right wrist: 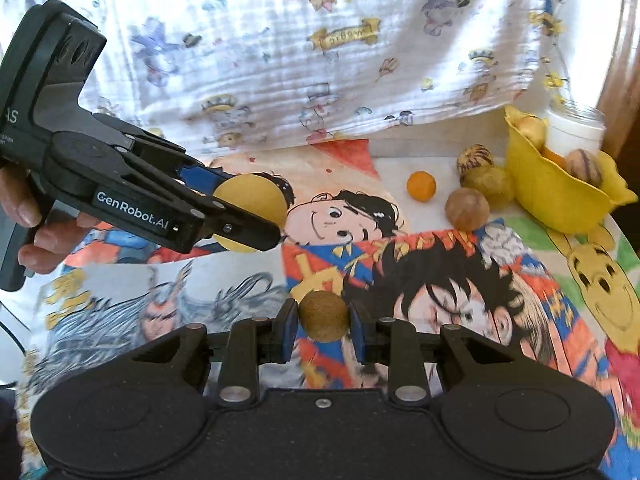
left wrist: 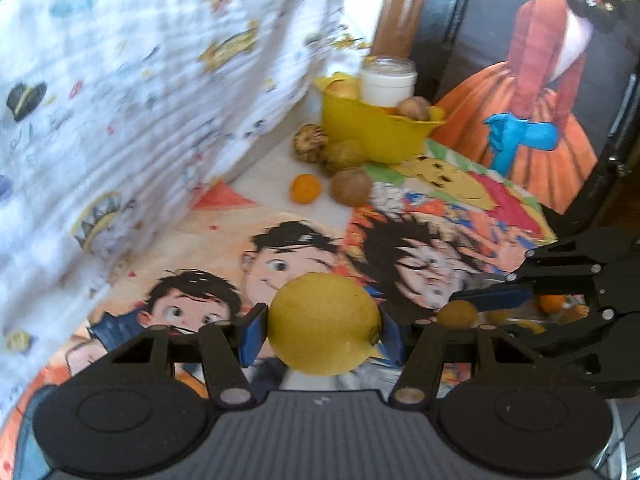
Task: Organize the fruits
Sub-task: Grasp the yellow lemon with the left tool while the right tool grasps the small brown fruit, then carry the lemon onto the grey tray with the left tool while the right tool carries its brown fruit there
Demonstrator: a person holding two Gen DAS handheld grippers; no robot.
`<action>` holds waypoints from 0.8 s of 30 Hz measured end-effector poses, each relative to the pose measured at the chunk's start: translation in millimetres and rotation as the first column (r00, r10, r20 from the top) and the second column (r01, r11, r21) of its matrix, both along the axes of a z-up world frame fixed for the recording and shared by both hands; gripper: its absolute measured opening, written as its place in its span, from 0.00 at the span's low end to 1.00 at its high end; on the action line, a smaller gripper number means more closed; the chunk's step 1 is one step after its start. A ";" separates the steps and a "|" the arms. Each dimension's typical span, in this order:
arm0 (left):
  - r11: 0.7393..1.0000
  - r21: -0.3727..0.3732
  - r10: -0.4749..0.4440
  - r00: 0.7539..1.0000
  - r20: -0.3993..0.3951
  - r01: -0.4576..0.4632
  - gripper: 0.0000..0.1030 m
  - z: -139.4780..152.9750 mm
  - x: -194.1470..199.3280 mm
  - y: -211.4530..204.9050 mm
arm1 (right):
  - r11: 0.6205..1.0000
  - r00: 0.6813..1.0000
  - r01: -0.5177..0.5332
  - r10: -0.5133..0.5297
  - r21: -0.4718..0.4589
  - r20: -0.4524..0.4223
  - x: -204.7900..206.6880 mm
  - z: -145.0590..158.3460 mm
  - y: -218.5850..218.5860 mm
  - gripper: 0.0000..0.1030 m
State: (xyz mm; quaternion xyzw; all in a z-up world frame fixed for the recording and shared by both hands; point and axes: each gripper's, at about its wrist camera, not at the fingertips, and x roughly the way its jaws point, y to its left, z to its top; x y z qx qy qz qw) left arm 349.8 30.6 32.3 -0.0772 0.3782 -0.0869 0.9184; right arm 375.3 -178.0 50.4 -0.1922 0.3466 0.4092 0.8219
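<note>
Jaws of left gripper [left wrist: 322, 326] clamp round yellow lemon [left wrist: 323, 323]; right gripper [right wrist: 323, 320] jaws clamp small brown-green fruit [right wrist: 323, 317].

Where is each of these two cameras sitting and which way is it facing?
Left wrist: on the left gripper, looking down along its fingers at the lemon it grips, toward the yellow bowl; the right gripper shows at right.
Right wrist: on the right gripper, over the small brown fruit it grips; the left gripper and a hand show at left.
Shared: cartoon cloth, bowl, loose fruits.
</note>
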 end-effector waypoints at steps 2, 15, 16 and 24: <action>1.000 -0.012 -0.017 1.000 0.013 0.017 0.60 6.1 -9.9 -11.8 | 1.000 1.000 0.016 -0.016 0.014 0.002 -13.4 4.6 -13.5 0.29; 0.992 -0.045 -0.110 0.991 0.081 0.114 0.61 16.9 -72.7 -95.1 | 0.981 0.980 0.191 -0.192 0.020 0.047 -82.7 0.3 -113.5 0.29; 0.992 -0.044 -0.115 0.990 0.081 0.119 0.61 15.8 -75.3 -100.3 | 0.978 0.977 0.209 -0.210 0.022 0.045 -85.3 -2.5 -119.7 0.29; 0.983 -0.043 -0.179 0.983 0.048 0.181 0.61 -1.0 -88.7 -135.3 | 0.939 0.937 0.340 -0.342 0.041 0.073 -97.1 -21.9 -153.5 0.29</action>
